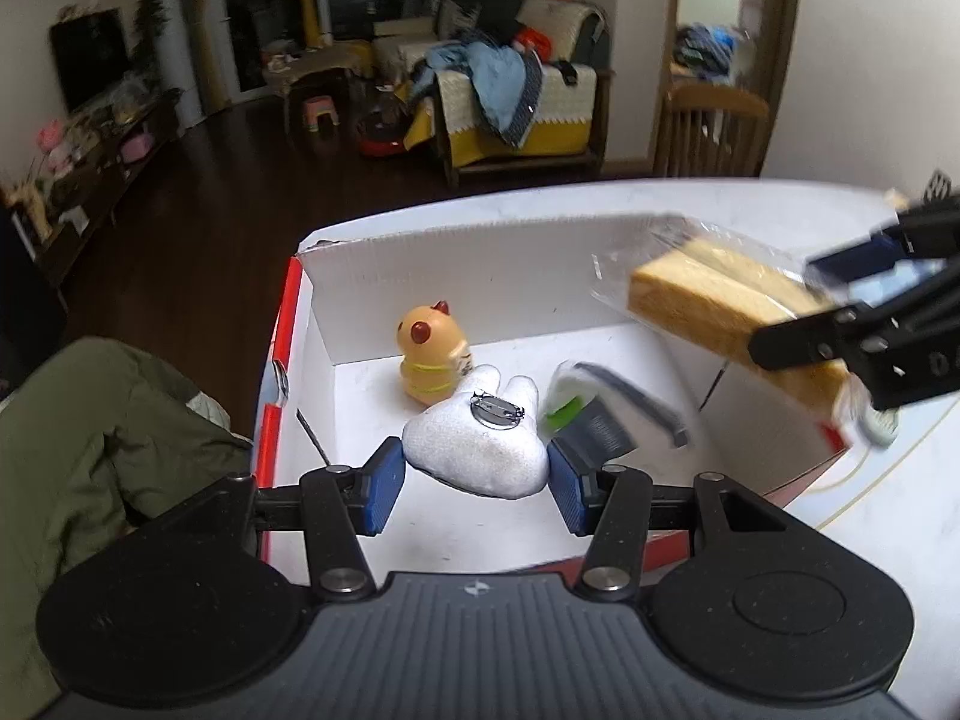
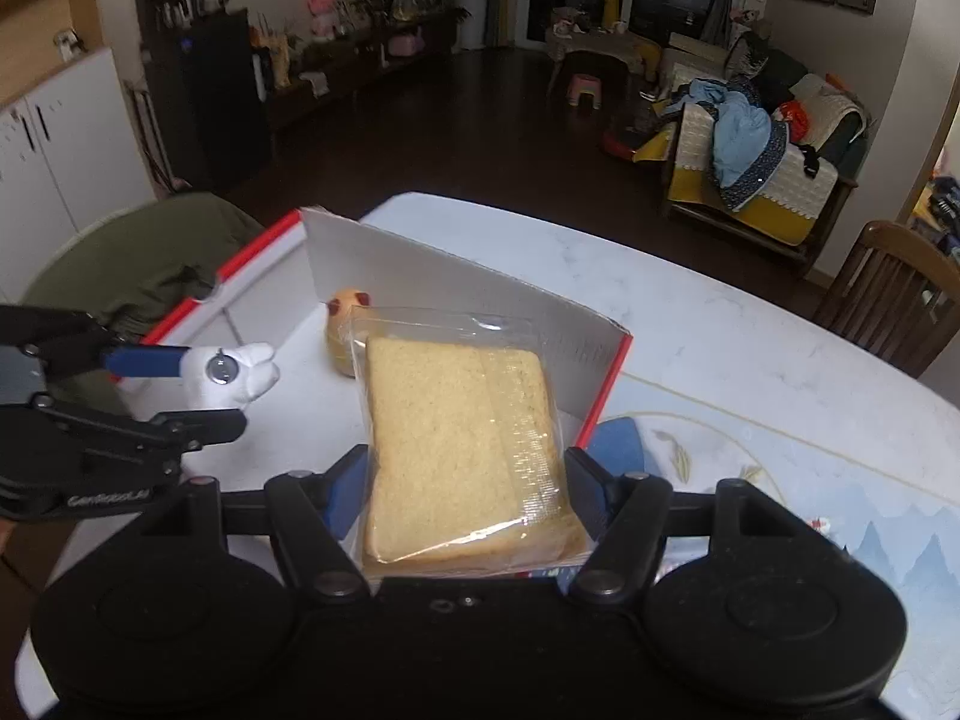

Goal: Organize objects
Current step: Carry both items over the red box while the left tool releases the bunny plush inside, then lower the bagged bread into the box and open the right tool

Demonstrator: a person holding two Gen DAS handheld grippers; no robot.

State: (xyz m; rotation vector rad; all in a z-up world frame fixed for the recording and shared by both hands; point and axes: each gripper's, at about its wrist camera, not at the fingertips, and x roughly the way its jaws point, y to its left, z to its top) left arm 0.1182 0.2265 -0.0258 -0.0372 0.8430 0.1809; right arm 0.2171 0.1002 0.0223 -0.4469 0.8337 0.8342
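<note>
White table, open box; cluttered sofa behind.

Two close, downward-tilted wrist views, sharing the box.

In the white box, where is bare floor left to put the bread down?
Bare floor in the box lies along the back wall, right of the yellow toy, and at the near left corner beside the white plush. The middle is crowded: plush, toy and a grey-green item lie close together.
</note>
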